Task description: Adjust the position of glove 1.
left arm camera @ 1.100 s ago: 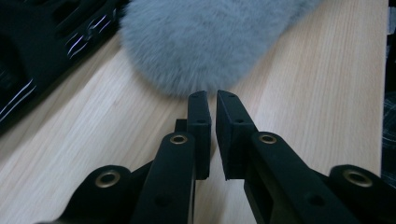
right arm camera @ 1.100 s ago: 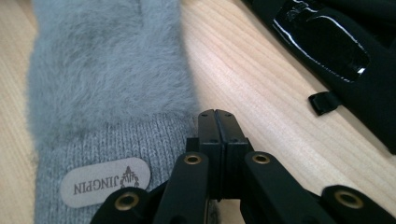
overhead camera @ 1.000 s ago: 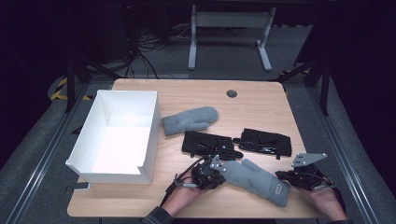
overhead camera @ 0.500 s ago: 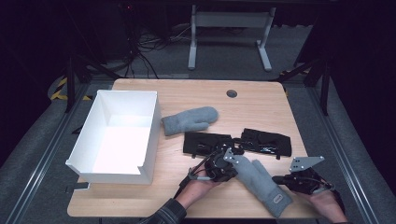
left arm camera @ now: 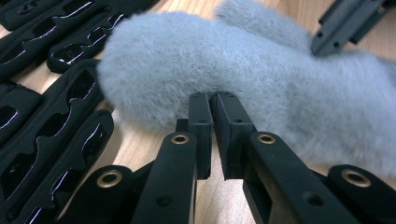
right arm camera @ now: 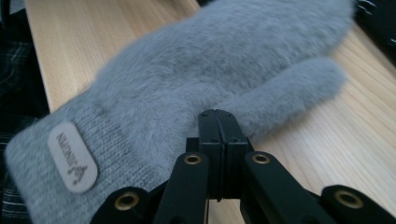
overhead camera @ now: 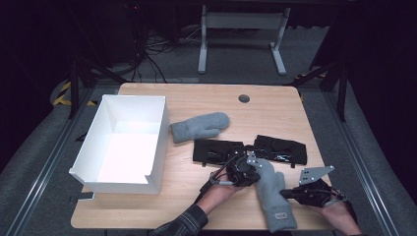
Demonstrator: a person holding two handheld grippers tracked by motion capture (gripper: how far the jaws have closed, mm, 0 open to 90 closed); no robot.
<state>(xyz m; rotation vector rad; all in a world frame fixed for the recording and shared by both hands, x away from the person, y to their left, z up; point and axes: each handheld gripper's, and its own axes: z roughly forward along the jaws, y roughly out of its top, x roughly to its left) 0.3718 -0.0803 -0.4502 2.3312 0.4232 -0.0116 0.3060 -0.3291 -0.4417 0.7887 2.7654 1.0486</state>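
Fleece of the near grey mitten is nipped by both my tongs: left gripper at its fingertip end, right gripper below the thumb, jaws nearly closed. Beyond lie black gloves, then the other mitten beside the white box. Such thin pinches could slip.

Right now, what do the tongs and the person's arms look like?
Both tongs are black: the left tongs trail a thin black cable, the right tongs carry a grey three-cornered plate. Their jaws are flat black bars with brass-ringed rivets. A dark plaid sleeve covers the left arm.
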